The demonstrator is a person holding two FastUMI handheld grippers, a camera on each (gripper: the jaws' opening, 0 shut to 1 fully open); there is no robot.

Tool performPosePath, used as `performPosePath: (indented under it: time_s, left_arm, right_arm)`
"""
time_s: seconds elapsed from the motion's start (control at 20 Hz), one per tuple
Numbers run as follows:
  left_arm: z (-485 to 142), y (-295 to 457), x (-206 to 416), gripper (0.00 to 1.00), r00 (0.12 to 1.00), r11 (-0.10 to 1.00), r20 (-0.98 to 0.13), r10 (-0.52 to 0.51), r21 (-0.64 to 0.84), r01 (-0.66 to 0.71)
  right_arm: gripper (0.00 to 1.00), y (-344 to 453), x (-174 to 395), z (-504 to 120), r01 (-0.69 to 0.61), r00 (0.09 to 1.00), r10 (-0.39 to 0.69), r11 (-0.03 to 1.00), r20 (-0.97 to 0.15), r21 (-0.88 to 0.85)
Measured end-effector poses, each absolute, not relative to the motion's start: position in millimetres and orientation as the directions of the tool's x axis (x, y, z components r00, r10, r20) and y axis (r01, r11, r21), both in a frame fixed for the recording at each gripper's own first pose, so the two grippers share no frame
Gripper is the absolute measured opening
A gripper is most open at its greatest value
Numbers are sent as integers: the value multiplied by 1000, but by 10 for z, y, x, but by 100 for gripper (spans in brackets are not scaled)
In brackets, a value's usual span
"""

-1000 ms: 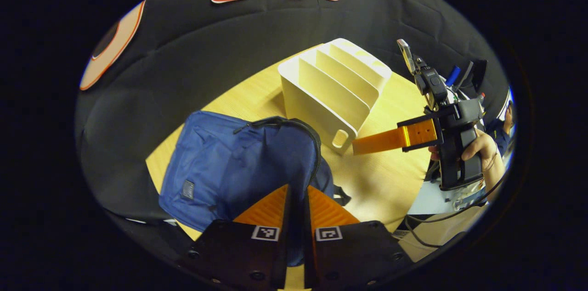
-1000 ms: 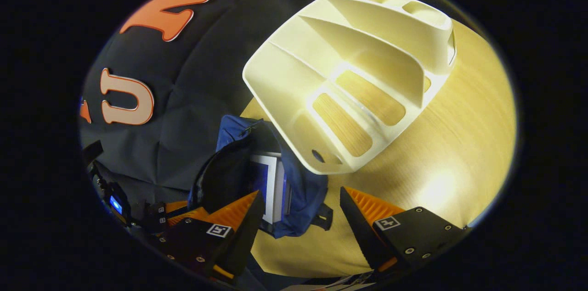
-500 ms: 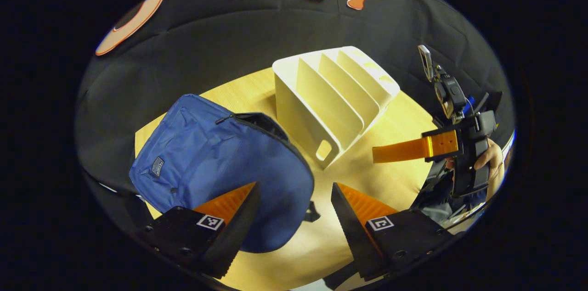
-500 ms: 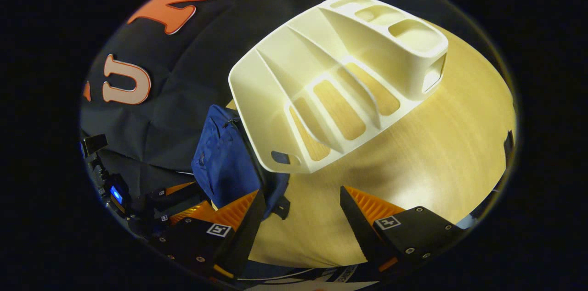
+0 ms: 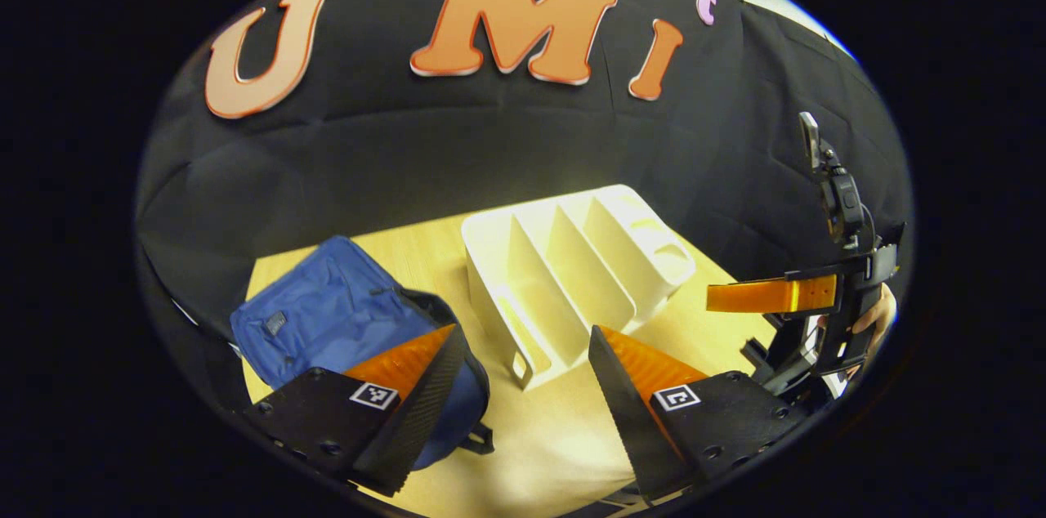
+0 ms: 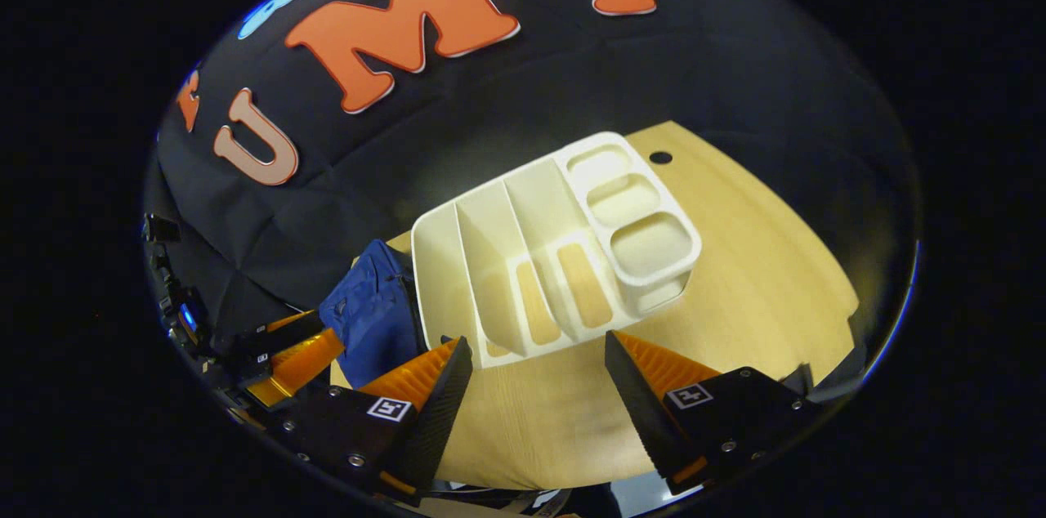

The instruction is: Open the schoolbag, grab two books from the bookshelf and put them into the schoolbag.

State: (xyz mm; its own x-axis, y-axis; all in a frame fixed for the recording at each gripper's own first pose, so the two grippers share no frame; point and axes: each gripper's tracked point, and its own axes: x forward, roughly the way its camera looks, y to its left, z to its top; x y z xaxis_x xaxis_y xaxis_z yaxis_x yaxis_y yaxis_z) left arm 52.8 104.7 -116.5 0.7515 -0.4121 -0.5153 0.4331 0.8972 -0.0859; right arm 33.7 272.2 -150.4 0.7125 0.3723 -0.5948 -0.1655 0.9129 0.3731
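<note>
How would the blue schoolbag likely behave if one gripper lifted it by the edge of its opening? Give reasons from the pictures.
The schoolbag looks like thin, creased fabric slumped on the table, so it would probably sag and fold rather than hold shape. Lifted by one edge, it would likely hang lopsided. It lies beside the bookshelf, so dragging it might nudge that.

Black gripper bodies (image 5: pixel 523 355) w/ screws, square b/w marker tags.

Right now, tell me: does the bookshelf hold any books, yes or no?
No: in the right gripper view every slot of the bookshelf stands bare, with the table showing through its base openings.
</note>
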Motion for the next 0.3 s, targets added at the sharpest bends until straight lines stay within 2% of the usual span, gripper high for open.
performPosePath:
  time_s: [0.3]
  left_arm:
    - [-563, 976, 597, 97, 882, 938, -325, -340, -45, 344]
  right_arm:
    - [97, 2522, 469, -680, -265, 862, 366, 915, -350, 304]
